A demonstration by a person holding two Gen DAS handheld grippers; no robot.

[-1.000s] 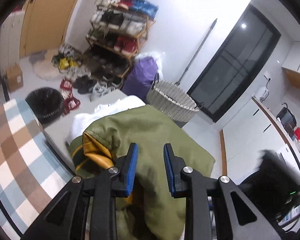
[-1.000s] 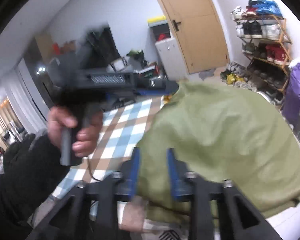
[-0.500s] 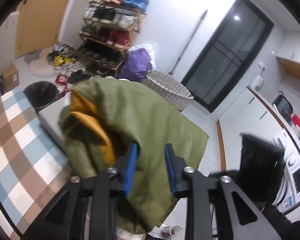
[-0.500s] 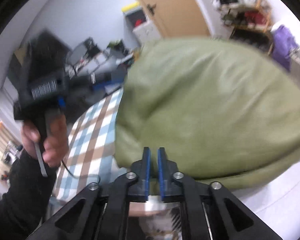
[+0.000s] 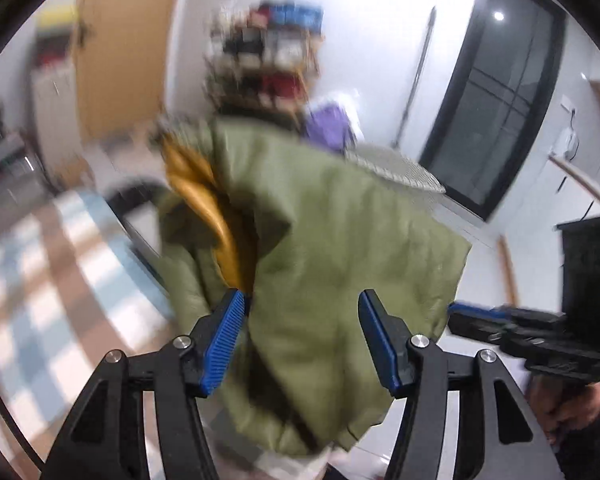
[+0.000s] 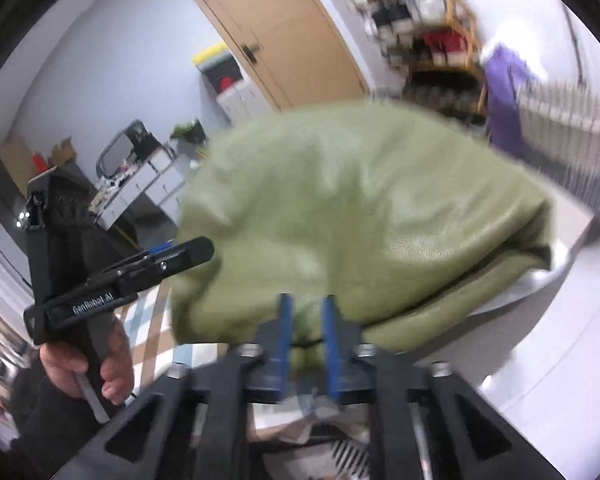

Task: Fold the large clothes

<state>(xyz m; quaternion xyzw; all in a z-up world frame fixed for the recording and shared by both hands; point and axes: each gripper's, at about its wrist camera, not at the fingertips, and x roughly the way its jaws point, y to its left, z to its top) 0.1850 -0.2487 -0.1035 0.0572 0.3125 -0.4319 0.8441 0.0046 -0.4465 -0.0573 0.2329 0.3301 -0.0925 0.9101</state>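
Observation:
An olive green jacket [image 5: 340, 220] with a yellow lining [image 5: 204, 196] hangs bunched in front of both cameras. My left gripper [image 5: 300, 300] has its jaws opening wide; the cloth lies between the blue pads [image 5: 224, 336] without being pressed. In the right wrist view the jacket [image 6: 360, 208] bulges over a white surface. The jaws of my right gripper [image 6: 307, 304] are opening, a fold of cloth showing in the narrow gap. A hand holds the left gripper [image 6: 196, 252] at the jacket's left edge. The right gripper [image 5: 472, 314] sits at its right edge.
A shoe rack [image 5: 268, 52] stands by the back wall, with a purple bag [image 5: 328, 124] and a wicker basket [image 5: 396, 164] beside it. A checked cloth [image 5: 40, 280] lies to the left. The white surface [image 6: 560, 320] runs off to the right. A wooden door [image 6: 292, 32] is behind.
The left jaws have spread from a narrow gap to wide apart around the jacket. The right jaws closed almost fully, then parted again. Both hands swung sideways and the jacket dropped lower.

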